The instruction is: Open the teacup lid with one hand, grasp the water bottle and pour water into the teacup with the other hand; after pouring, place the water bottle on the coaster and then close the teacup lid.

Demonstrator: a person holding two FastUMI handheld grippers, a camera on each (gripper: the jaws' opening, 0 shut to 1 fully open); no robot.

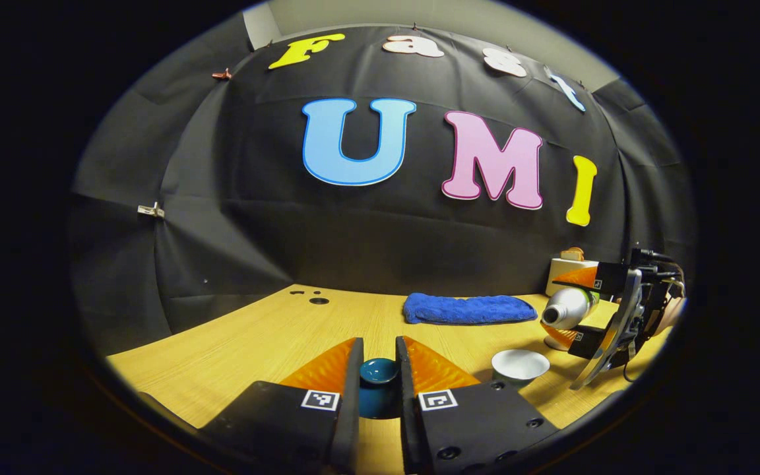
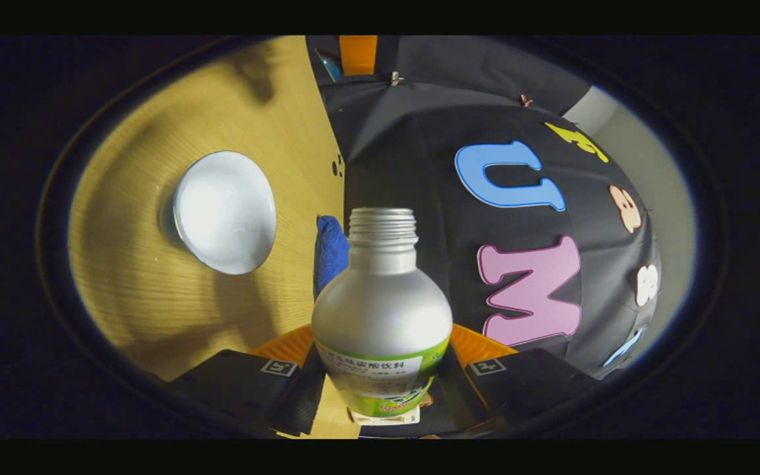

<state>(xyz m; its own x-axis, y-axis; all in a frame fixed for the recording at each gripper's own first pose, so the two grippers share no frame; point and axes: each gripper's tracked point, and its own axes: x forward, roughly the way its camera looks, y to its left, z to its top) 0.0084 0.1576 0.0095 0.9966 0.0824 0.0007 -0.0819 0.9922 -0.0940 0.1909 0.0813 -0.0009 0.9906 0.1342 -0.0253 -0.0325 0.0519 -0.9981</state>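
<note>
In the left gripper view my left gripper (image 1: 379,369) is shut on a dark teal teacup lid (image 1: 379,377), held just above the wooden table (image 1: 254,343). The white teacup (image 1: 520,365) stands uncovered to its right. Above and right of the cup, my right gripper (image 1: 561,310) is shut on a silver water bottle (image 1: 568,308) that is tipped almost level, its uncapped mouth pointing toward the cup. In the right gripper view the bottle (image 2: 383,310) sits between my right gripper's (image 2: 383,369) fingers, with the teacup (image 2: 225,211) off to the left. I see no water stream.
A folded blue towel (image 1: 466,309) lies at the back of the table, also seen as the towel (image 2: 332,247) behind the bottle's neck. A pale box (image 1: 568,270) stands at the back right. Small holes (image 1: 318,300) mark the table's far left.
</note>
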